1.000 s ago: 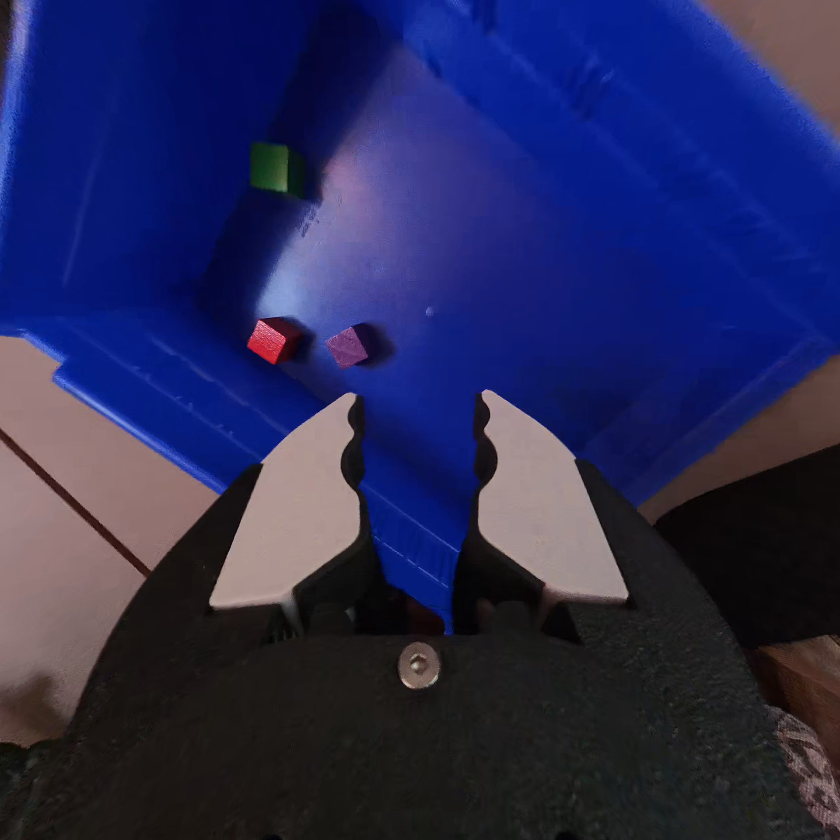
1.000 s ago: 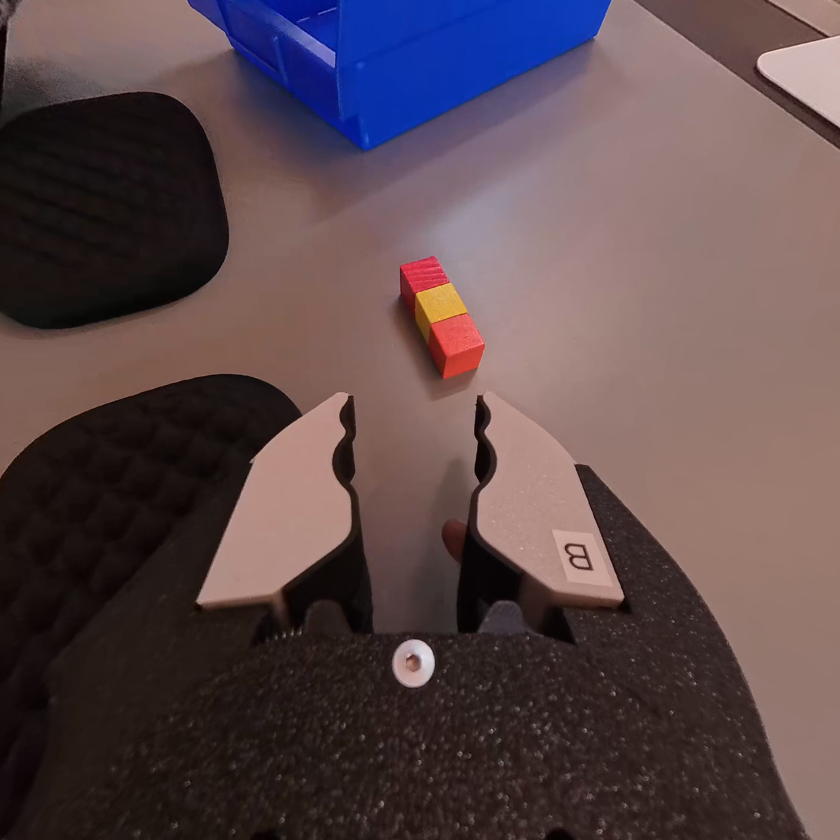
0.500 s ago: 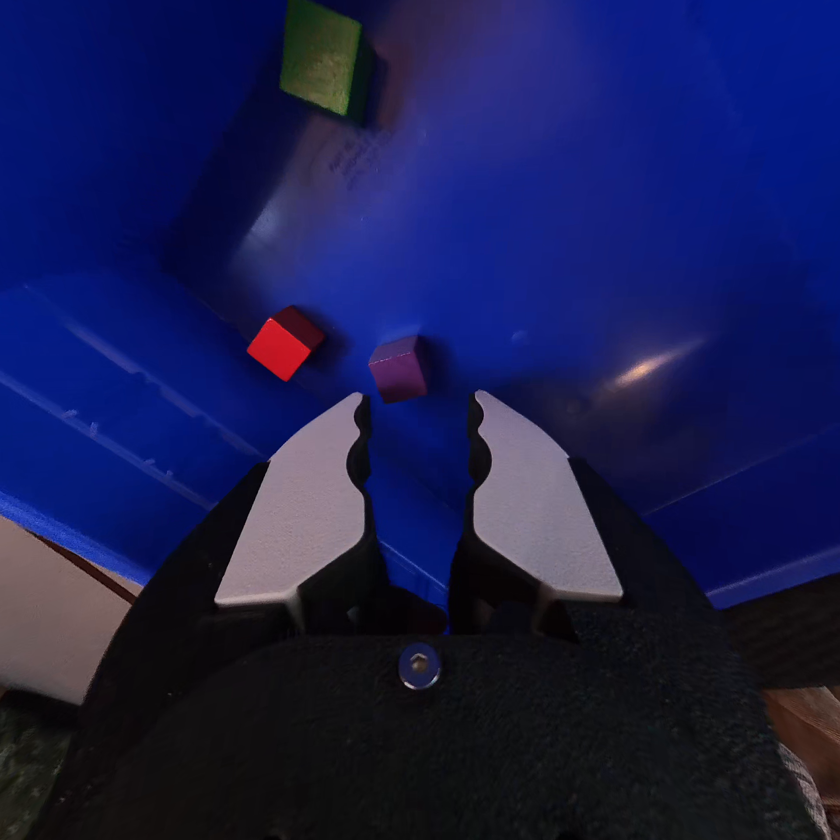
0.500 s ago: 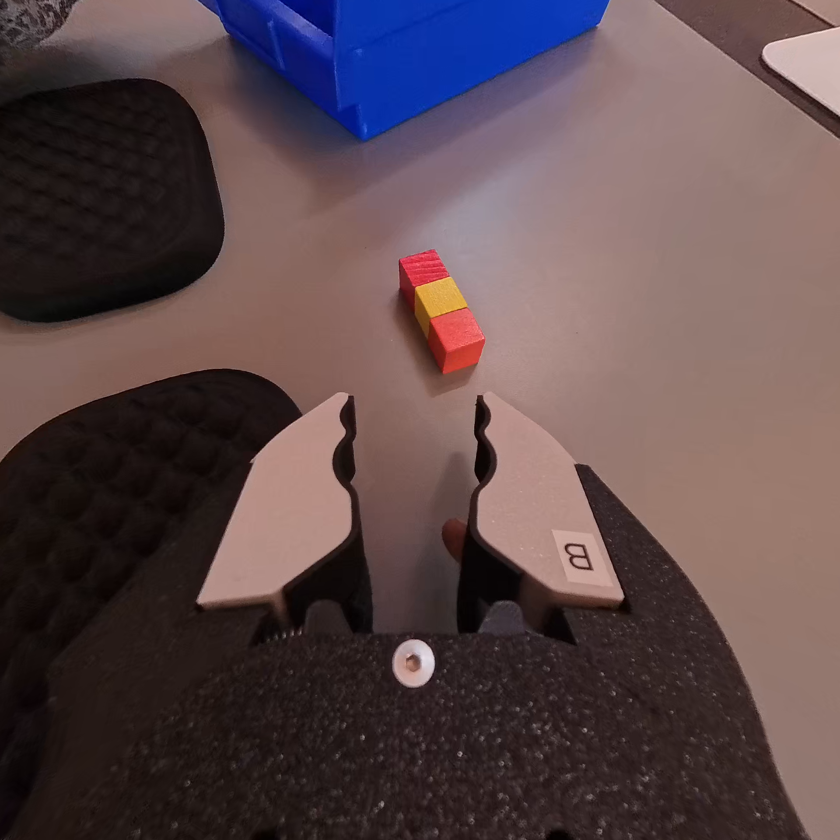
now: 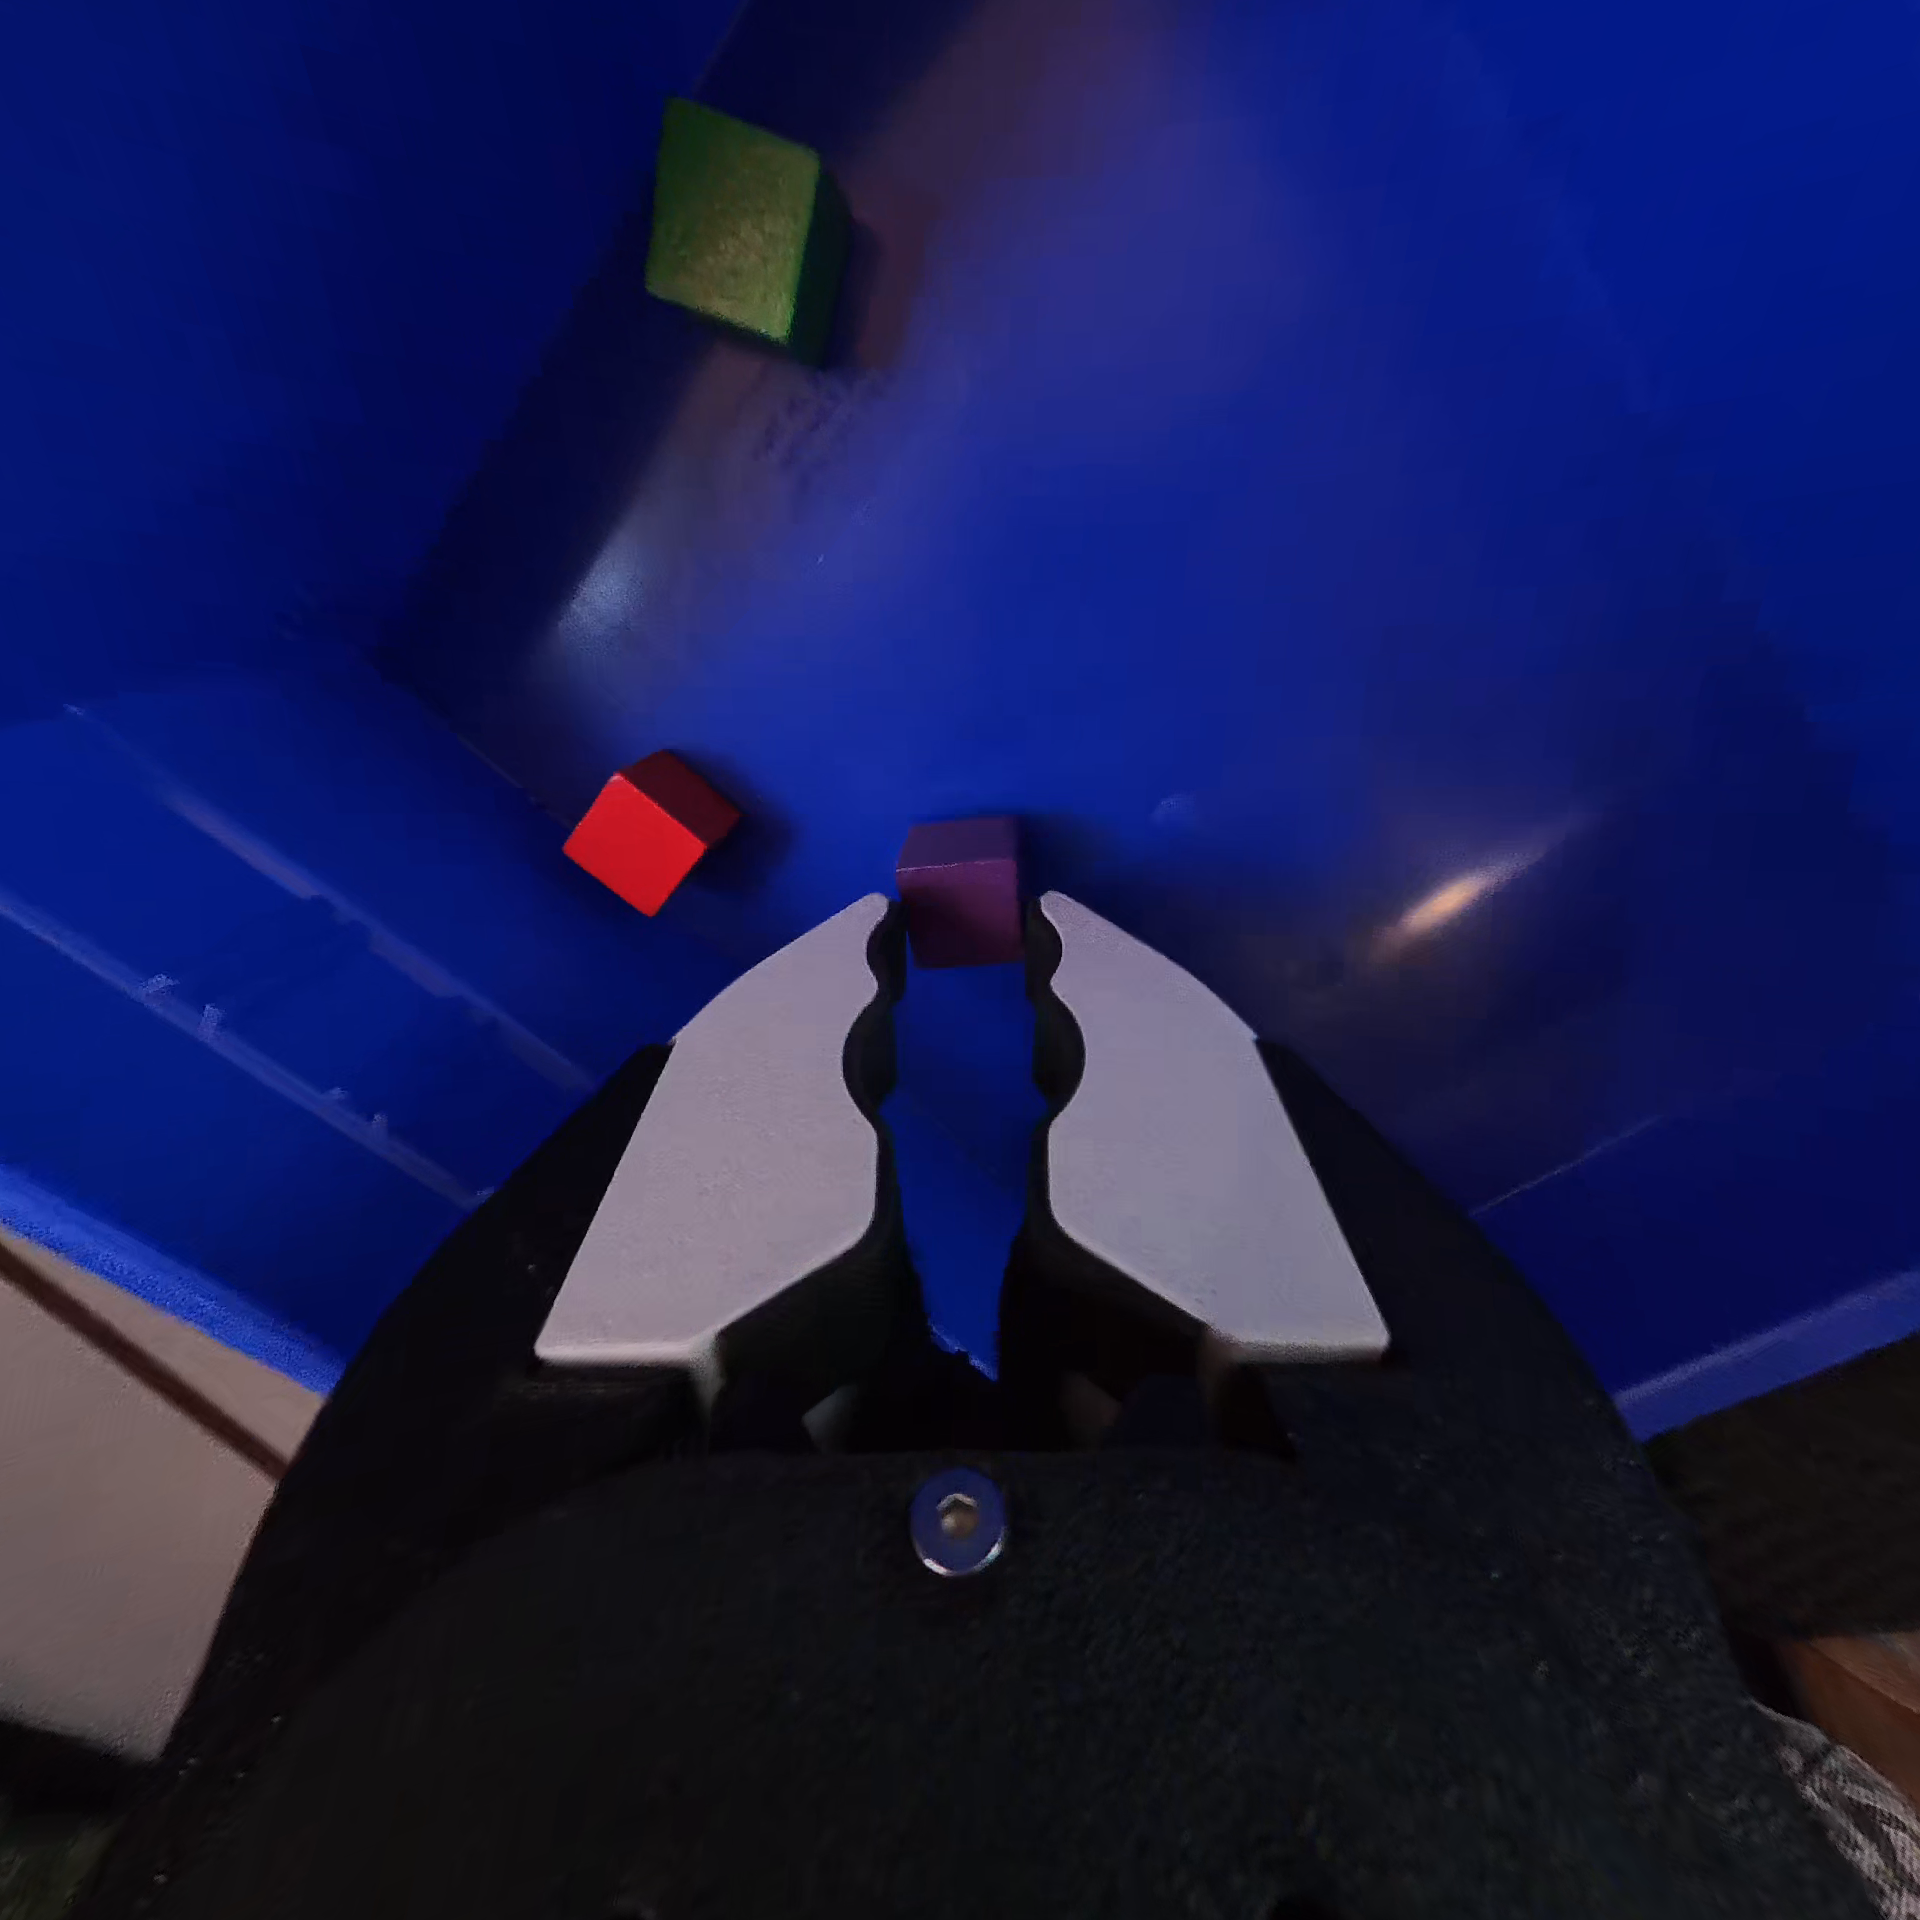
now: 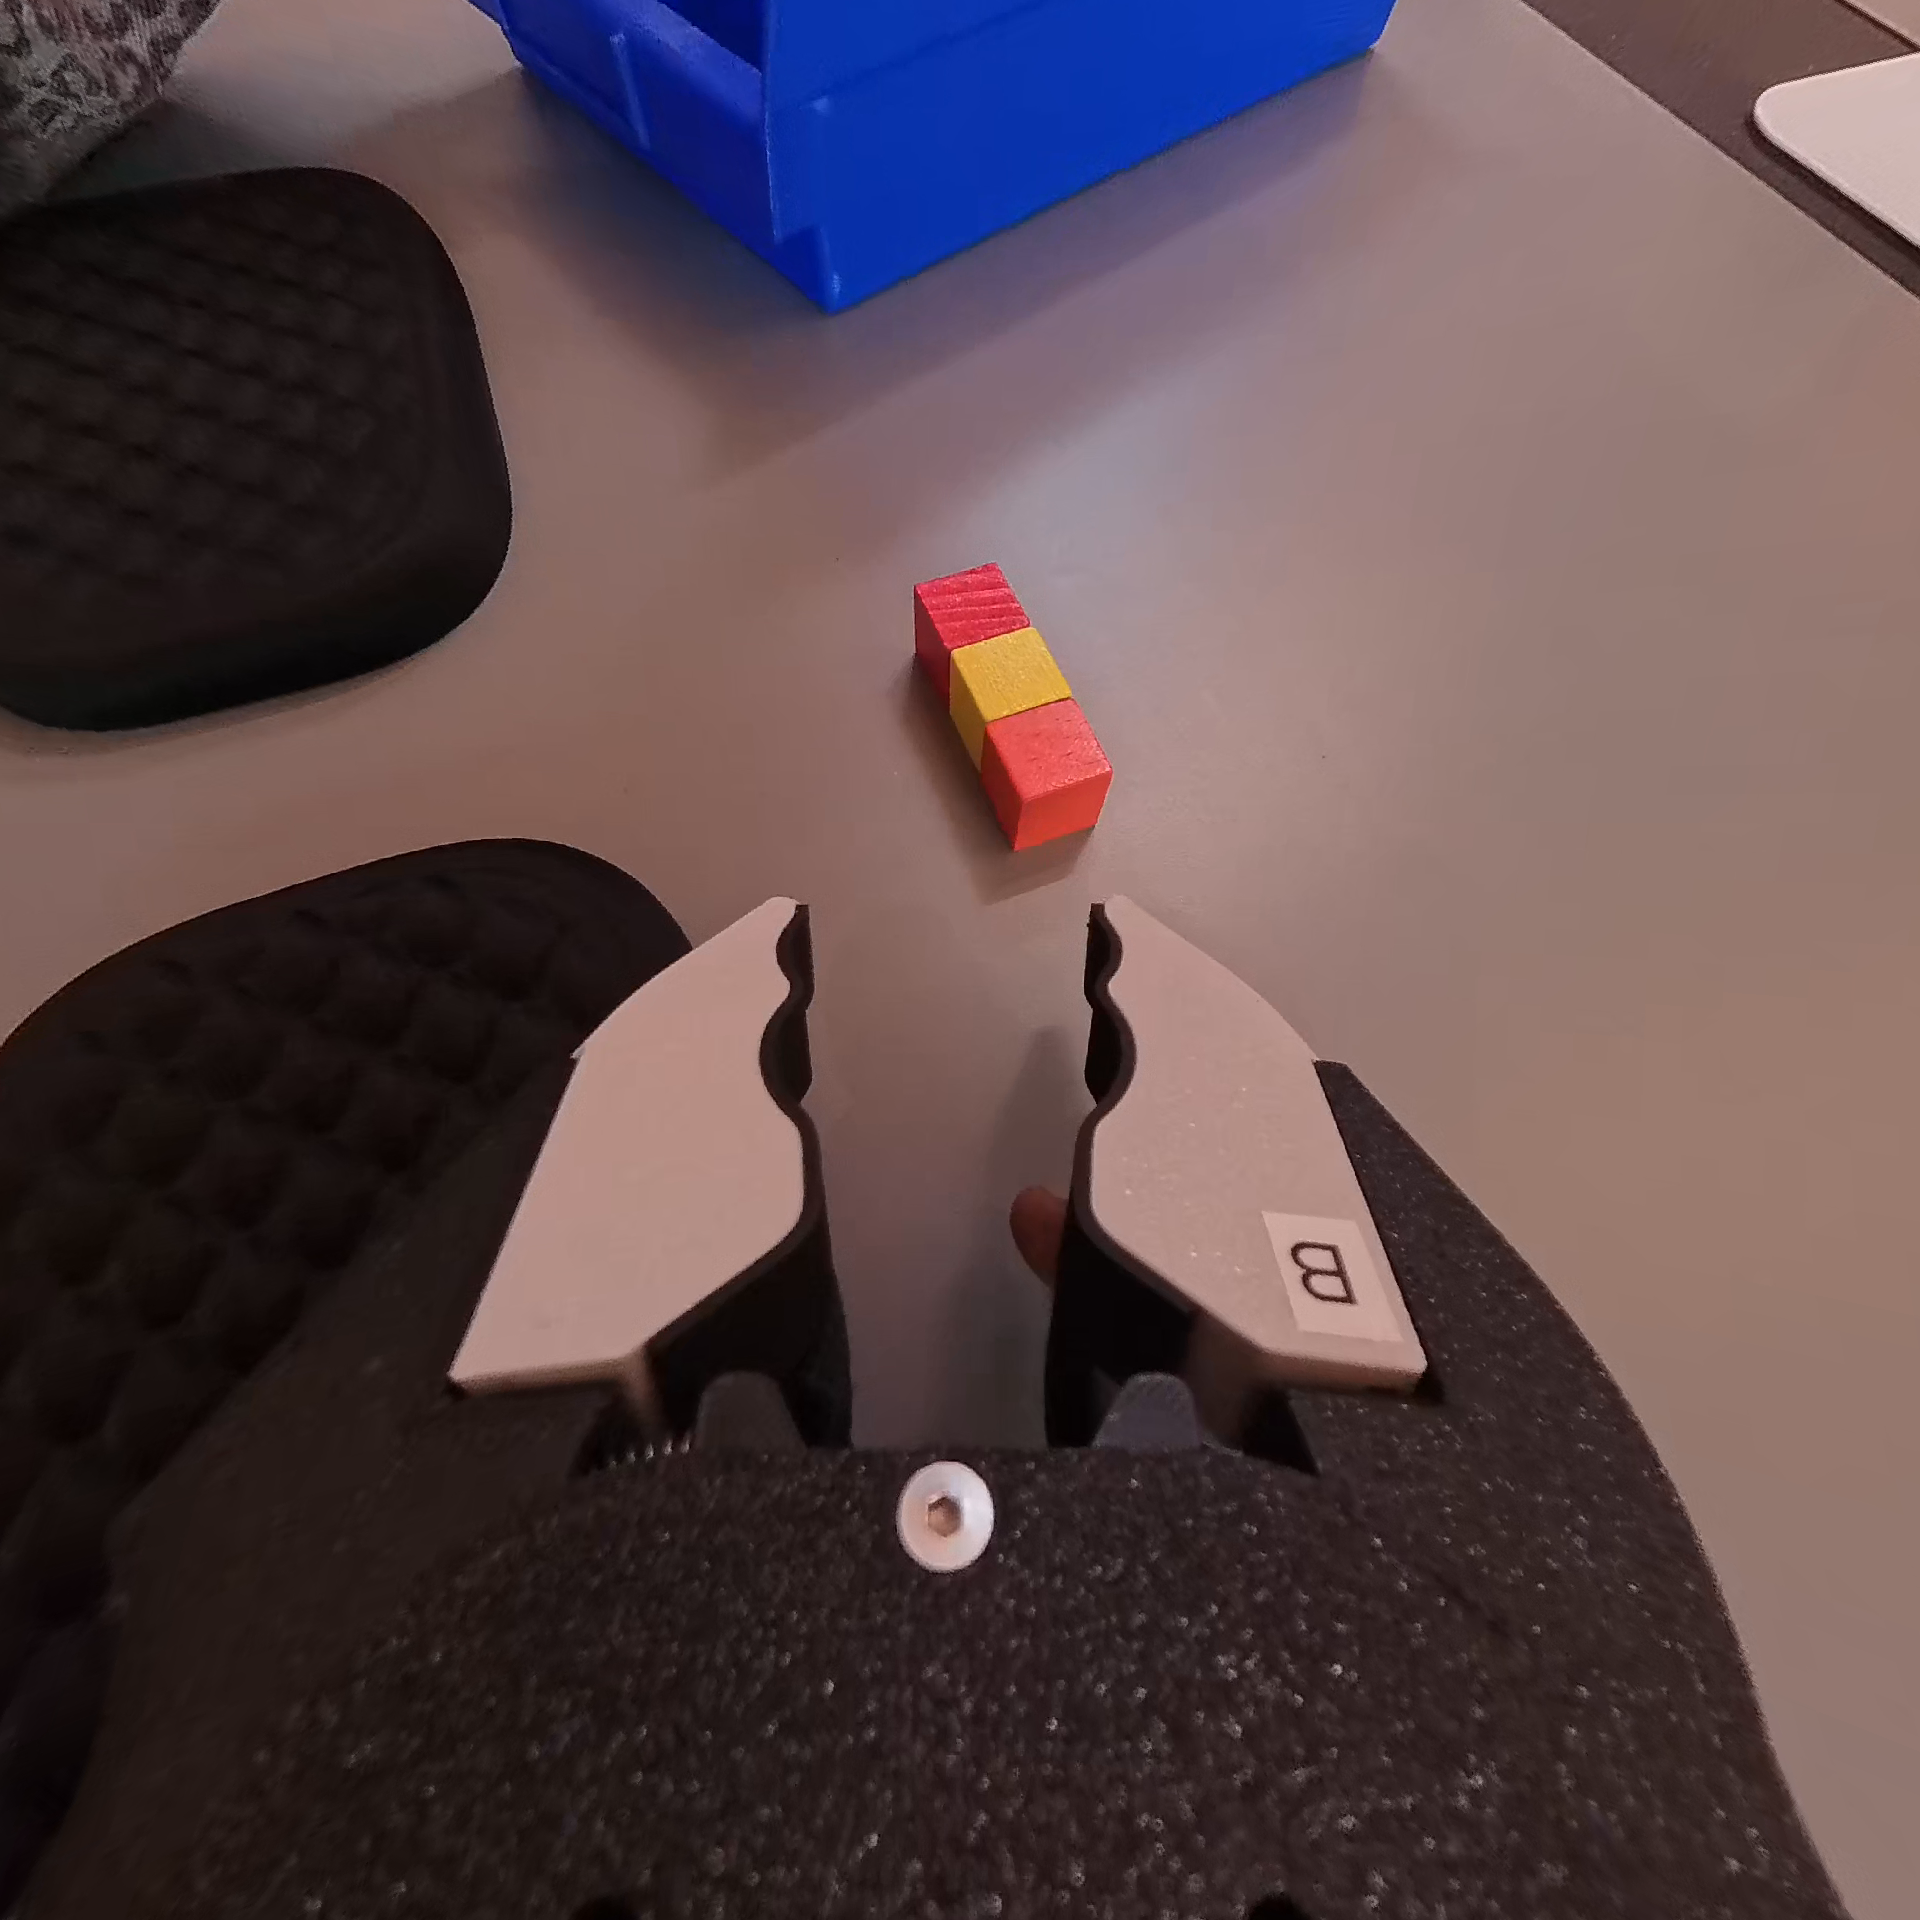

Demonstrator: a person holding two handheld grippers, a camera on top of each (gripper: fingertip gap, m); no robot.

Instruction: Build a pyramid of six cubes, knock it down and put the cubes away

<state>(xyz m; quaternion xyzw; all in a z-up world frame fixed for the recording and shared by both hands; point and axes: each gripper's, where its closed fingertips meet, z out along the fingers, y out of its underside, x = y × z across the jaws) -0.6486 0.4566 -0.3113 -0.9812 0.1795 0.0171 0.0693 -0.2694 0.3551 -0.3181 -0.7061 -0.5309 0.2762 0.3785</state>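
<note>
**Purple cube between the left tips, three cubes in a row on the table**

Left gripper [image 5: 961, 920] reaching inside the blue bin [image 5: 1351, 520], tips narrowed onto the purple cube [image 5: 958, 891], one tip at each side face. Seemingly pinched, though contact hard to confirm in the dim blue interior. At 10 o'clock from the tips, close by, a red cube [image 5: 649, 831] against the bin's inner step. Farther out at 11 o'clock, a green cube [image 5: 743, 229] near the wall, well apart from the other two.

Right gripper [image 6: 945, 920] spread wide over the grey table [image 6: 1455, 727], nothing between the tips. Just beyond, at 12 to 1 o'clock, three cubes touching in a line: orange-red cube [image 6: 1044, 769] nearest, yellow cube [image 6: 1008, 681] in the middle, dark red cube [image 6: 966, 613] farthest. Blue bin at 12 o'clock, at the far edge of the view. Black padded mat [image 6: 208, 447] at 10 o'clock; a second black pad [image 6: 260, 1091] at 8 o'clock, beside the gripper body.
</note>
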